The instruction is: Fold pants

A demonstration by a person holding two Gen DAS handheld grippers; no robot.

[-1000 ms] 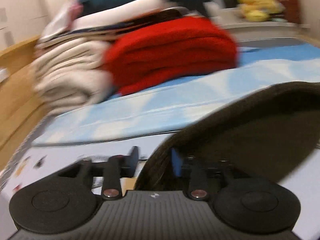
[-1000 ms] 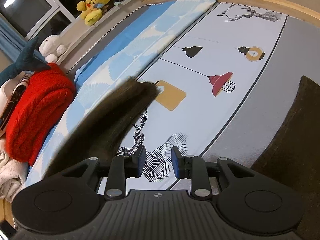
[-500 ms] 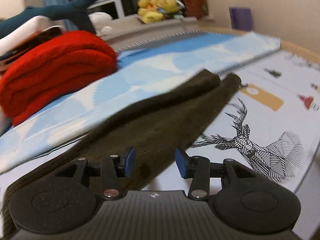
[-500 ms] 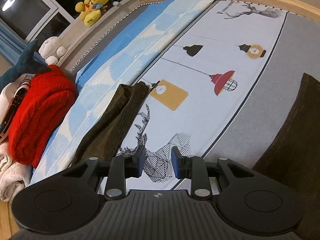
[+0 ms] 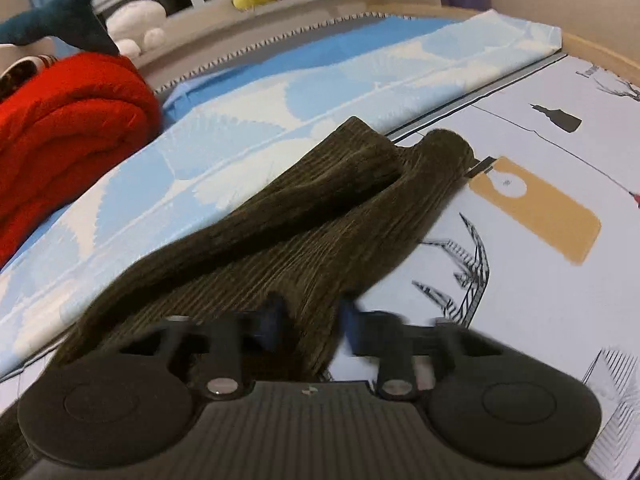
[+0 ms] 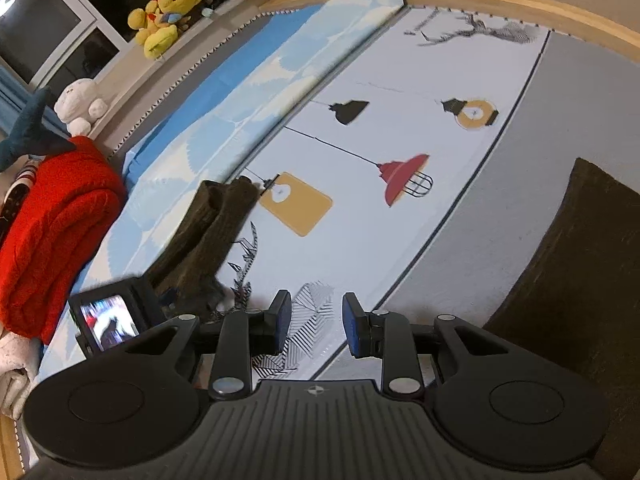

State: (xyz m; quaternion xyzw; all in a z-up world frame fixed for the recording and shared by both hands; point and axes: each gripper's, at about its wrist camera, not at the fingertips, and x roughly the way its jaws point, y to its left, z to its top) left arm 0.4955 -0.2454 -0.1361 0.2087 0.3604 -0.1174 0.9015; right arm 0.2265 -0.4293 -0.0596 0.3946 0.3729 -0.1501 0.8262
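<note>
The dark brown corduroy pants (image 5: 320,224) lie on the bed, two legs stretched away side by side, ends near the blue sheet's edge. My left gripper (image 5: 308,316) is open, its blue-padded fingers straddling the near part of the pant legs, low over the fabric. In the right wrist view the pant legs (image 6: 208,232) lie left of centre, with the left gripper's camera body (image 6: 108,320) at their near end. My right gripper (image 6: 314,320) is open and empty above the printed sheet. Another dark brown piece of cloth (image 6: 568,280) lies at the right.
A folded red blanket (image 5: 68,120) and white towels (image 6: 12,376) are stacked at the left. Plush toys (image 6: 164,20) sit on the ledge behind. A blue patterned sheet (image 5: 320,80) borders the white printed bedsheet (image 6: 400,140). A wooden bed rim (image 6: 520,4) curves along the far side.
The pant legs dropped from the air onto the bed. My left gripper swung right, opened, and moved down closer over the legs. My right gripper stayed open and lifted slightly.
</note>
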